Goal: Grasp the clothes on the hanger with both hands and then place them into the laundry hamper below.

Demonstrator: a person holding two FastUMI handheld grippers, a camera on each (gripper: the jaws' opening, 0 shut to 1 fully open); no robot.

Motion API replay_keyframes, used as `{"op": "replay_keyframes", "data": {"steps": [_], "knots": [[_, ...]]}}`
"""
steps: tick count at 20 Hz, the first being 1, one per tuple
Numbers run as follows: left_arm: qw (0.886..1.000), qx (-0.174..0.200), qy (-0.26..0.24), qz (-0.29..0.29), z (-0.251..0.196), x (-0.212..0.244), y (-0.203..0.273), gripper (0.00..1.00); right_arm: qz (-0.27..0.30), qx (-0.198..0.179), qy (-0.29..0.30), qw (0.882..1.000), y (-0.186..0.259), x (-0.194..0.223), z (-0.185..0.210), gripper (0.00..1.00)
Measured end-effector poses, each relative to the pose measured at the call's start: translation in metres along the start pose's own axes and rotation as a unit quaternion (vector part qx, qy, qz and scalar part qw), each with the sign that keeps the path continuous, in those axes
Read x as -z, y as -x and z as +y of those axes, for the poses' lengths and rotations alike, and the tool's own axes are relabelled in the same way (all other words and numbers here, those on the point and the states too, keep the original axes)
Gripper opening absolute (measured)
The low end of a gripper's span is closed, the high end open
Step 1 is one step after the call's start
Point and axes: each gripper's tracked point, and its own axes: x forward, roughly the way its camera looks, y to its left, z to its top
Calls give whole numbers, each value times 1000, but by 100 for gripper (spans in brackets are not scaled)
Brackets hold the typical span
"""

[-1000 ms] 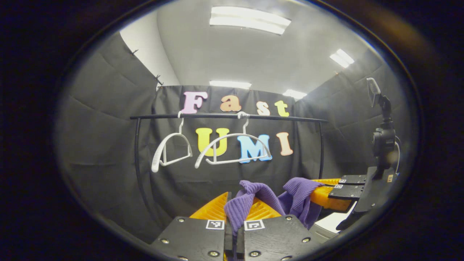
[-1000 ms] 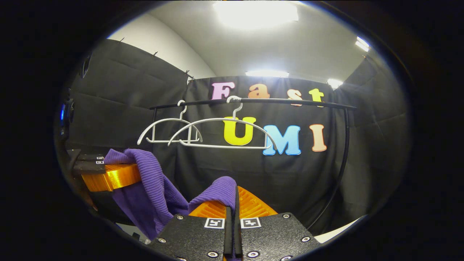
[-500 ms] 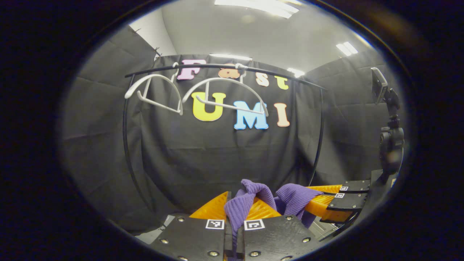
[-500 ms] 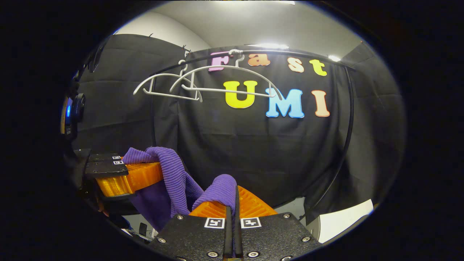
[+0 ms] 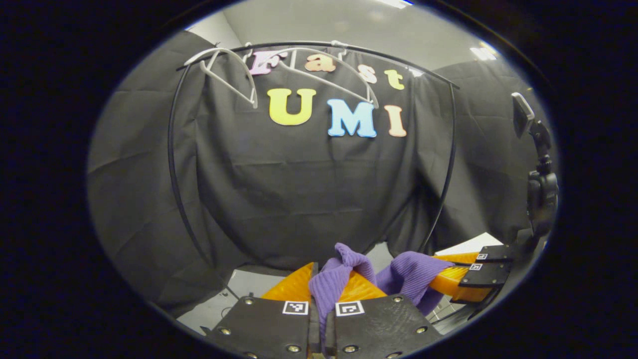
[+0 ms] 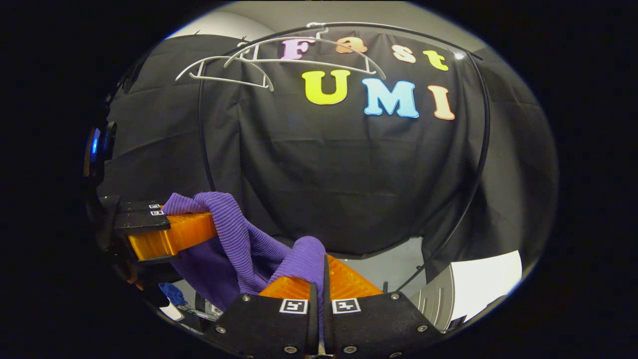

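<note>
Purple ribbed knit garment (image 5: 333, 279), off the hangers and slung between the two tools, low in front of the black rail; one bunch of it rises between the fingers of the left hand-held gripper (image 5: 320, 289), which are pressed together on the cloth; a second bunch is pinched in the closed fingers of the right hand-held gripper (image 6: 321, 279), seen also at the right edge of the left gripper view, just beside its partner. In the right gripper view the cloth droops in a short loop from the left tool down to the right one, the rest of it hanging below the left tool.

Two white plastic hangers, the nearer (image 6: 304, 52) and the farther (image 6: 219, 72), hang bare from the thin black arched garment rail (image 6: 202, 149), high above both tools and well apart from the garment. A pale floor patch (image 5: 249, 281) shows under the booth cloth; the laundry hamper cannot be made out with certainty.

Step in hand, as judged: lowering toward the hamper. To do it well, keep both pinches firm; hold the tools level and near each other so the loop does not pull taut; bring the trailing cloth over the hamper's opening first; release both together only once the bulk is inside, lest a trailing edge drape over the rim.
</note>
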Motion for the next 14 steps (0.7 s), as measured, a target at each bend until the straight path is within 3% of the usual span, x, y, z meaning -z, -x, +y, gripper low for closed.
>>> {"op": "replay_keyframes", "data": {"steps": [8, 14], "knots": [[994, 6, -19, 103, 5, 92, -7, 5, 98, -3, -20, 995, -12, 72, 4, 6], [988, 8, -37, 150, 4, 133, -7, 5, 144, -5, 5, 990, -14, 108, 3, 11]]}}
